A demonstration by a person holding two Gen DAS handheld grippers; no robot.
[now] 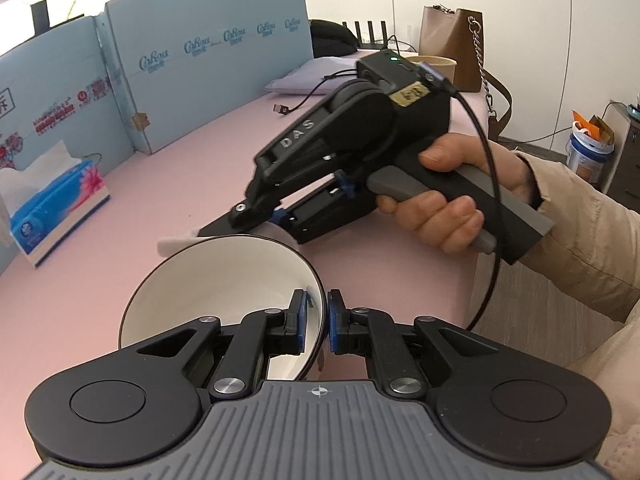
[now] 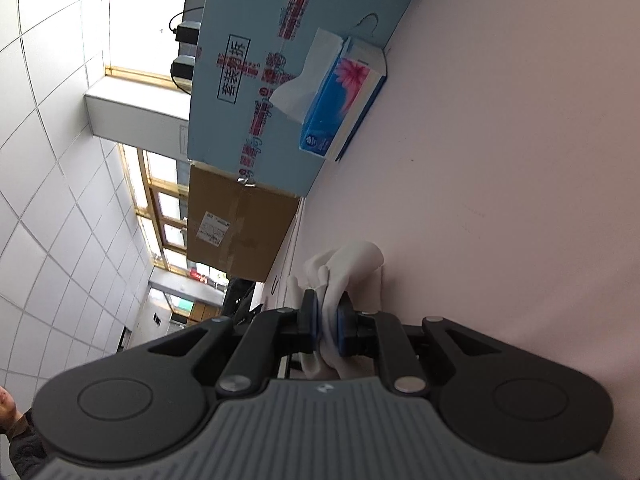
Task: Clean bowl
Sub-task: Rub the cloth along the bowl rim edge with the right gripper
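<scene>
Nearest to us, our left gripper (image 1: pixel 317 322) has its blue-padded jaws pinched on the rim of the white ceramic bowl with a dark edge (image 1: pixel 208 292), one pad inside the wall and one outside. The bowl is tilted so that its open mouth faces up and away from us, over the pale pink tabletop (image 1: pixel 160 184); we cannot tell whether its base still touches the surface.

Just beyond the bowl's far rim, our right gripper (image 1: pixel 208 230) lies nearly level, rolled on its side, in a bare hand (image 1: pixel 448 200) coming out of a beige sleeve. In its own view, the right gripper (image 2: pixel 328 326) has its jaws drawn narrow on a crumpled white tissue (image 2: pixel 344 268), which bunches out past the pads and rests close to the tabletop.

Farther off, a blue tissue box with a pink flower print (image 1: pixel 56 208) stands by the light blue cardboard partition (image 1: pixel 200 60).

We judge that the wiping has not yet started: the bowl is secured and presented, the tissue is in hand but still outside the bowl. The next move calls for lifting the tissue over the rim and pressing it against the inner wall, while our left grip holds firm against the push.
</scene>
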